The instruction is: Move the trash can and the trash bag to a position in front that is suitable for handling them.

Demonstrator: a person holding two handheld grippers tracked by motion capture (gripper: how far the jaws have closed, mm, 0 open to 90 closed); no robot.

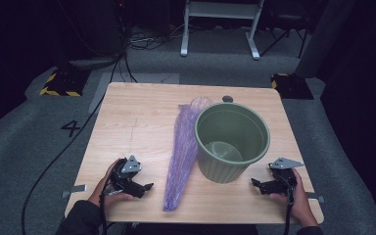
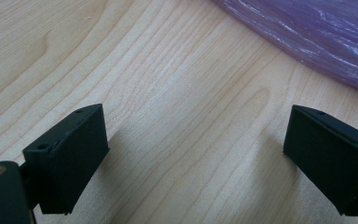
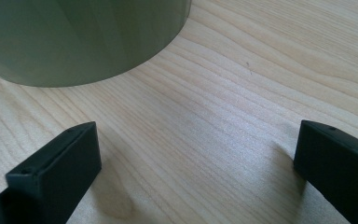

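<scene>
A green ribbed bin (image 1: 231, 141) stands upright on the wooden table (image 1: 127, 127), right of centre. A long purple plastic bag (image 1: 182, 152) lies flat just left of it, stretched from the far side toward the front edge. My left gripper (image 1: 147, 188) rests low near the front left, open, pointing at the bag (image 2: 317, 32) with bare wood between its jaws. My right gripper (image 1: 254, 183) sits at the front right, open and holding nothing, aimed at the bin's base (image 3: 74, 37).
A small dark round object (image 1: 227, 99) lies on the table behind the bin. Metal brackets (image 1: 74, 189) stick out at the table's front corners. Cables and a white frame (image 1: 221, 24) are on the grey floor beyond.
</scene>
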